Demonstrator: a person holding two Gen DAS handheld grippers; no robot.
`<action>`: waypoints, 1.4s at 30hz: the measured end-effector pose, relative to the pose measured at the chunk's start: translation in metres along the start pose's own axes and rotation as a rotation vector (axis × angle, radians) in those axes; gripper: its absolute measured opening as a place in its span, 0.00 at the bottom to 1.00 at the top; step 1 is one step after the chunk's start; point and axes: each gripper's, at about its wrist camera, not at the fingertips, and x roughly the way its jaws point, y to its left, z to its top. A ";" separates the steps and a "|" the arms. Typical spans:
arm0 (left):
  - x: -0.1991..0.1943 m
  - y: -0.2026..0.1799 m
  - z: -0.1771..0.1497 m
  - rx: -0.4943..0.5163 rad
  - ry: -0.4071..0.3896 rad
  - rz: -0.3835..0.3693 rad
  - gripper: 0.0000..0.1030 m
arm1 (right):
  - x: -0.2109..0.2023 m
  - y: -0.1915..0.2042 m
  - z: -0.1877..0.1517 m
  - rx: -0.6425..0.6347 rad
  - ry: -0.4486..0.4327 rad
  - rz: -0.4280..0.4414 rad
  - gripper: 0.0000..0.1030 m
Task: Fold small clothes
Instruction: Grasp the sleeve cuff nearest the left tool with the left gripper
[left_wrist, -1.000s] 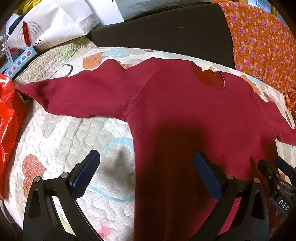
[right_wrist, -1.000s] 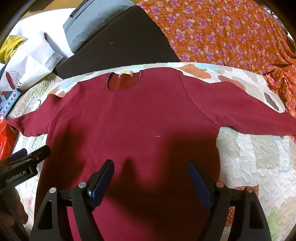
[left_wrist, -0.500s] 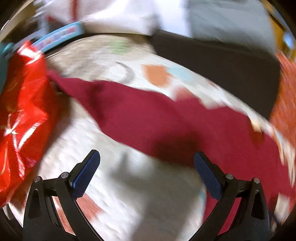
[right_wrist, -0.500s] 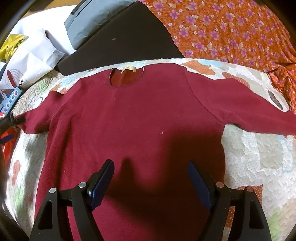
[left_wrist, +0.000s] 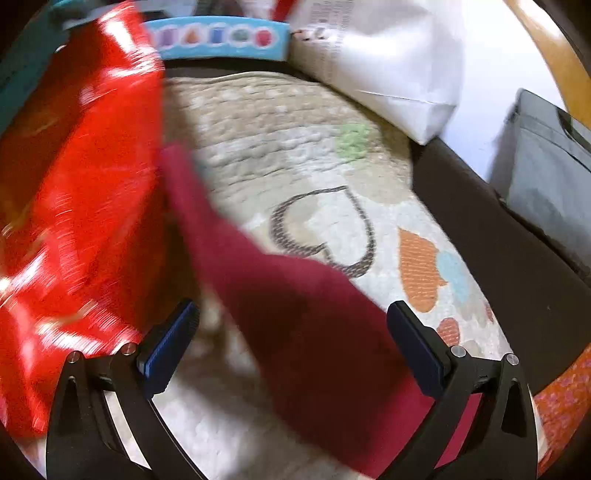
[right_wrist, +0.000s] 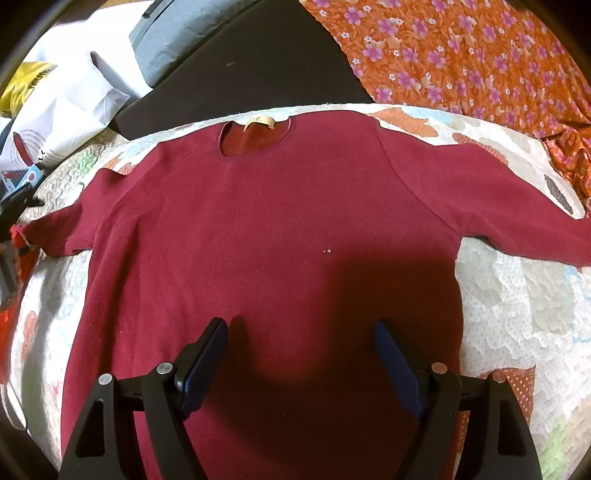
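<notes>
A dark red long-sleeved shirt (right_wrist: 280, 236) lies flat, front up, on a quilted patterned cover (right_wrist: 517, 302), both sleeves spread out, a tan label at the neck. My right gripper (right_wrist: 301, 354) is open and empty above the shirt's lower body. My left gripper (left_wrist: 291, 339) is open and empty above the shirt's left sleeve (left_wrist: 280, 295), near its cuff end. The left gripper also shows at the left edge of the right wrist view (right_wrist: 18, 199), by that cuff.
A shiny red bag (left_wrist: 74, 206) lies right beside the left cuff. A white paper bag (left_wrist: 388, 62), a light blue box (left_wrist: 221, 38) and a dark cushion (right_wrist: 240, 70) lie behind the cover. Orange flowered fabric (right_wrist: 461, 55) lies at the back right.
My left gripper has swung left from the shirt's body out to the left sleeve end, still open. My right gripper has stayed nearly still over the lower body.
</notes>
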 end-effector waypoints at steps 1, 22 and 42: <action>0.002 -0.002 0.001 0.018 -0.019 0.011 0.97 | 0.000 0.000 -0.001 -0.002 0.000 0.002 0.77; -0.126 -0.200 -0.144 0.574 0.155 -0.677 0.07 | -0.026 -0.022 0.006 0.125 -0.055 0.054 0.77; -0.088 -0.134 -0.150 0.615 0.341 -0.320 0.55 | -0.025 0.022 0.062 -0.025 -0.117 0.098 0.77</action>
